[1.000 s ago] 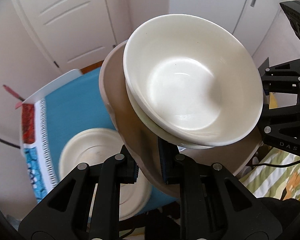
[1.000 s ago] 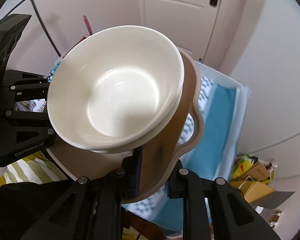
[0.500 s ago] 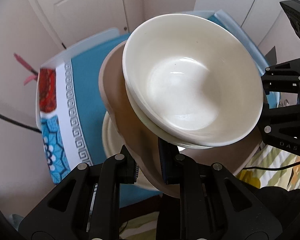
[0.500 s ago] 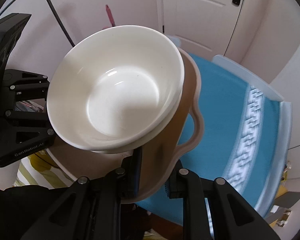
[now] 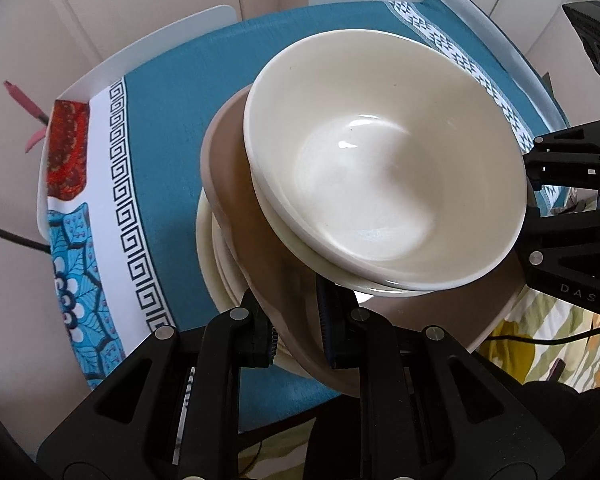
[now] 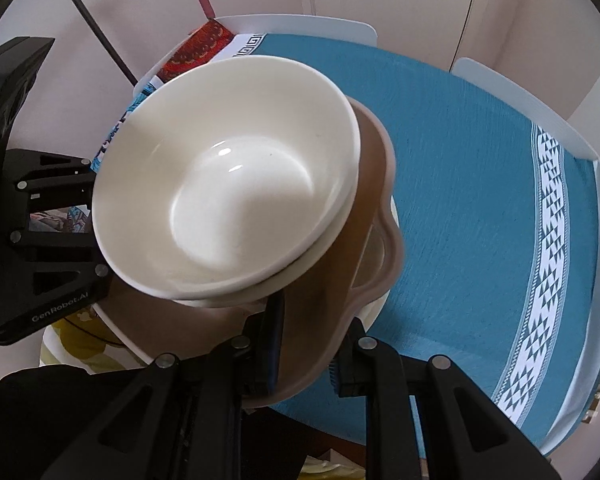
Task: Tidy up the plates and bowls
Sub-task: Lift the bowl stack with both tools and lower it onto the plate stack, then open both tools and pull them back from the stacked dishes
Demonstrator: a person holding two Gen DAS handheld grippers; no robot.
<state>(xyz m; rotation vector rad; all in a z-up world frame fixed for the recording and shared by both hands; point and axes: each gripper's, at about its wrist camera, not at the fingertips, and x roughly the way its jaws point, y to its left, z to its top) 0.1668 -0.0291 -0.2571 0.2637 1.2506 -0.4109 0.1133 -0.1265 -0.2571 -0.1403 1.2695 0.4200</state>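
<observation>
Two stacked white bowls point(image 5: 380, 184) point(image 6: 228, 200) ride on a brown plate with lobed handles point(image 5: 236, 184) point(image 6: 328, 288). My left gripper point(image 5: 296, 332) is shut on the plate's near rim, seen in the left wrist view. On the opposite rim, my right gripper point(image 6: 304, 352) is also shut on the plate. The load hangs tilted over a table with a teal cloth point(image 5: 172, 128) point(image 6: 460, 184). A stack of cream plates point(image 5: 216, 264) point(image 6: 376, 308) lies on the cloth right under the brown plate, mostly hidden by it.
White chair backs point(image 5: 172, 36) point(image 6: 300, 24) stand at the table's far edge, with doors and a wall behind. The cloth has a patterned white, red and blue border point(image 5: 100, 184). Striped fabric point(image 5: 540, 328) lies beyond the table's near side.
Both grippers have carried the brown plate and bowls down and over the table. The cream plates, earlier off to the side, now sit beneath the load.
</observation>
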